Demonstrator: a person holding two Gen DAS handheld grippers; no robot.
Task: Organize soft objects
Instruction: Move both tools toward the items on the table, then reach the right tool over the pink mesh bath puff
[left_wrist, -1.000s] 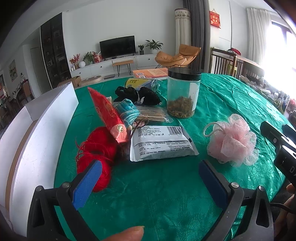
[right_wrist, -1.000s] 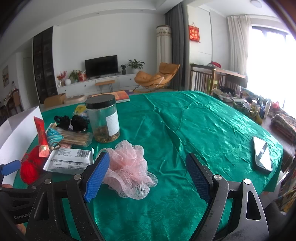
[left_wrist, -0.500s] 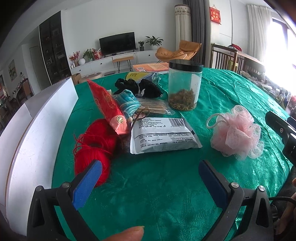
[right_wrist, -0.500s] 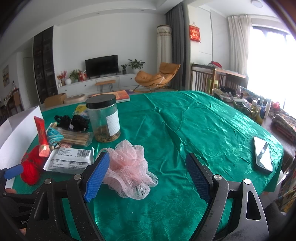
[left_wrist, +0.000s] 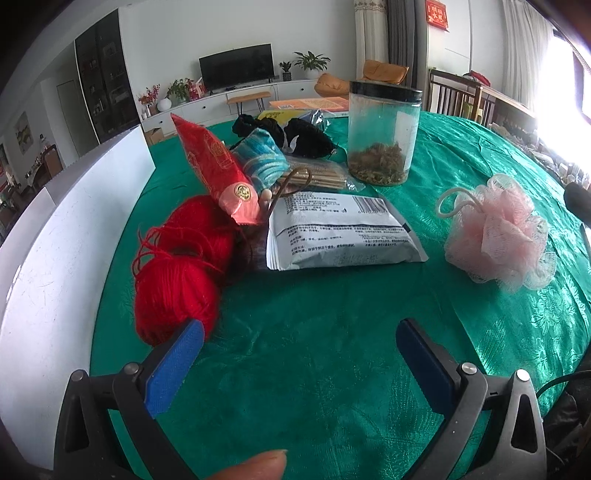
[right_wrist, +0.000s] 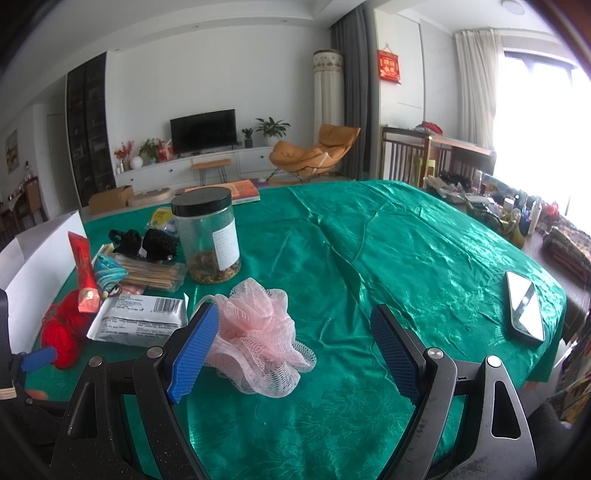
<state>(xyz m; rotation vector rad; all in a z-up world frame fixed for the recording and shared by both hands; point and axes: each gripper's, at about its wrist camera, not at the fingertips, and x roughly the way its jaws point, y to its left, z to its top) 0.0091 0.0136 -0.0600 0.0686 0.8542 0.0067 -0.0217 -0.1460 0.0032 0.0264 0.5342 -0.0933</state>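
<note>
A pink mesh bath pouf (left_wrist: 498, 236) lies on the green tablecloth; in the right wrist view the pouf (right_wrist: 258, 332) sits just past my right gripper's left finger. Red yarn balls (left_wrist: 184, 258) lie at the left, also in the right wrist view (right_wrist: 66, 328). A black fabric item (left_wrist: 306, 138) and a blue-striped soft roll (left_wrist: 262, 162) lie farther back. My left gripper (left_wrist: 299, 362) is open and empty, its left pad next to the yarn. My right gripper (right_wrist: 291, 350) is open and empty.
A white box (left_wrist: 55, 236) stands along the table's left edge. A grey packet (left_wrist: 340, 232), a red packet (left_wrist: 218, 173), a bag of sticks (left_wrist: 317, 177) and a clear jar (left_wrist: 382, 133) lie mid-table. A phone (right_wrist: 524, 310) lies at the right.
My left gripper has moved forward and lower toward the yarn and the packet. My right gripper has barely moved. Both stay open.
</note>
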